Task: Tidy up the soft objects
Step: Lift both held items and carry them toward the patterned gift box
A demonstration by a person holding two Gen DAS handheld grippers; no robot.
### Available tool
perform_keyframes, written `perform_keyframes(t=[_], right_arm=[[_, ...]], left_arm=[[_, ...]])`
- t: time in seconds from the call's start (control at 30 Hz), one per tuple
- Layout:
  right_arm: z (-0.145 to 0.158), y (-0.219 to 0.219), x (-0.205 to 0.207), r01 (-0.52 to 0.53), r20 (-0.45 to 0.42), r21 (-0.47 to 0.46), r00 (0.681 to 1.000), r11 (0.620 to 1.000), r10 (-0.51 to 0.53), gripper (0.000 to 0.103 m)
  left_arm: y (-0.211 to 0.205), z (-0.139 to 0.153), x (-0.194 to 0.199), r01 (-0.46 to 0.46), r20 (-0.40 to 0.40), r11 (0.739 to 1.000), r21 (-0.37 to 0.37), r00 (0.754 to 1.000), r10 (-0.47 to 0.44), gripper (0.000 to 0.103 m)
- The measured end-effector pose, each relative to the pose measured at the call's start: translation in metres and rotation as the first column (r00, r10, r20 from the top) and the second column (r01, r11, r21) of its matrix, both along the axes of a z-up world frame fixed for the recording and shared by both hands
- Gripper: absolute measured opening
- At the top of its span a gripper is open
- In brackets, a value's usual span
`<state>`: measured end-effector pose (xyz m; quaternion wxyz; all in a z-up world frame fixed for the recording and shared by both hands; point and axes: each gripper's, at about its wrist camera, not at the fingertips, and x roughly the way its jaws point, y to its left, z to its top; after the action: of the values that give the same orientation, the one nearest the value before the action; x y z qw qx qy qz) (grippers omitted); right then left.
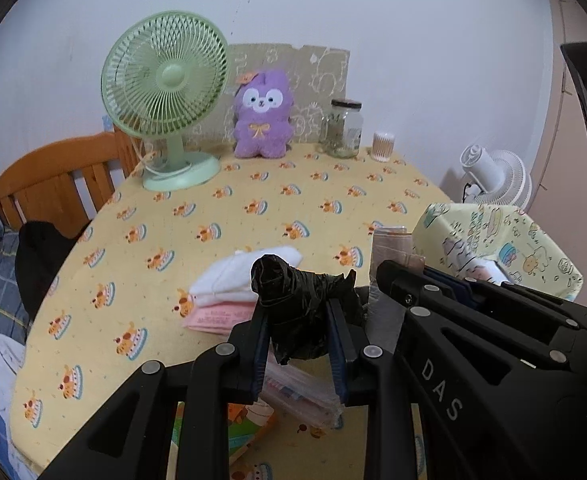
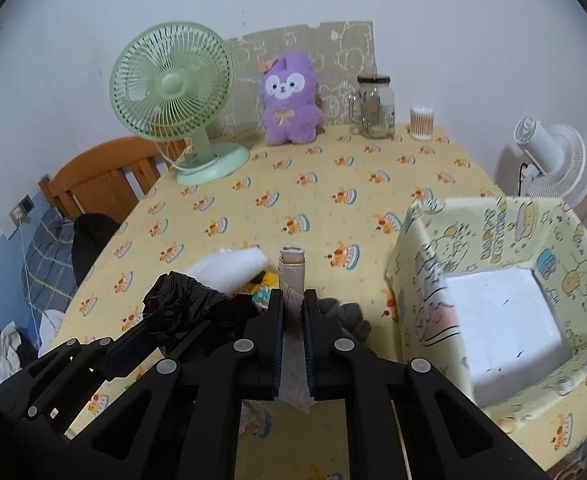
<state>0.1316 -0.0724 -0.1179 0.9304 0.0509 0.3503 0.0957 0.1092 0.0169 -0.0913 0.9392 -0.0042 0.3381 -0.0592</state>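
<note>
— What's your left gripper [image 1: 299,320] doing?
— Your left wrist view shows it pinching a black plastic bundle [image 1: 297,300] above the folded white cloth [image 1: 245,276] on the yellow tablecloth [image 1: 213,216].
— And your right gripper [image 2: 293,316]?
— Your right wrist view shows it clamped on a beige folded cloth [image 2: 292,276], held beside the patterned box [image 2: 421,240].

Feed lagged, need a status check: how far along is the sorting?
Done: nothing visible in the patterned box yet. In hand: left gripper clamps a black plastic bundle; right gripper clamps a beige folded cloth. Left: white cloth and pink packets on the table.
</note>
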Motion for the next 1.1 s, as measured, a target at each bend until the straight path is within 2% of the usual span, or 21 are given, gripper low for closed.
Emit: perform_keyframes(t=[0.4, 0.57, 0.7, 1.1], right_arm=[[0.039, -0.007, -0.020, 0.009, 0.098, -0.027, 0.995, 1.000, -0.006, 0.012], [0.055, -0.009, -0.024, 0.007, 0.134, -0.042, 0.991, 0.999, -0.001, 0.012], [0.064, -0.012, -0.026, 0.010, 0.157, -0.047, 0.988, 0.999, -0.002, 0.012], [0.083, -0.034, -0.029, 0.037, 0.203, -0.048, 0.979, 0.998, -0.026, 0.012]], left_arm=[[-0.007, 0.037, -0.014, -0.007, 0.079, 1.000, 0.025, 0.997, 0.005, 0.025], [-0.009, 0.051, -0.017, -0.007, 0.105, 1.000, 0.014, 0.994, 0.005, 0.025], [-0.011, 0.059, -0.017, 0.001, 0.122, 1.000, -0.001, 0.992, -0.001, 0.025], [-0.036, 0.077, -0.015, 0.036, 0.166, 0.999, 0.015, 0.985, -0.039, 0.025]])
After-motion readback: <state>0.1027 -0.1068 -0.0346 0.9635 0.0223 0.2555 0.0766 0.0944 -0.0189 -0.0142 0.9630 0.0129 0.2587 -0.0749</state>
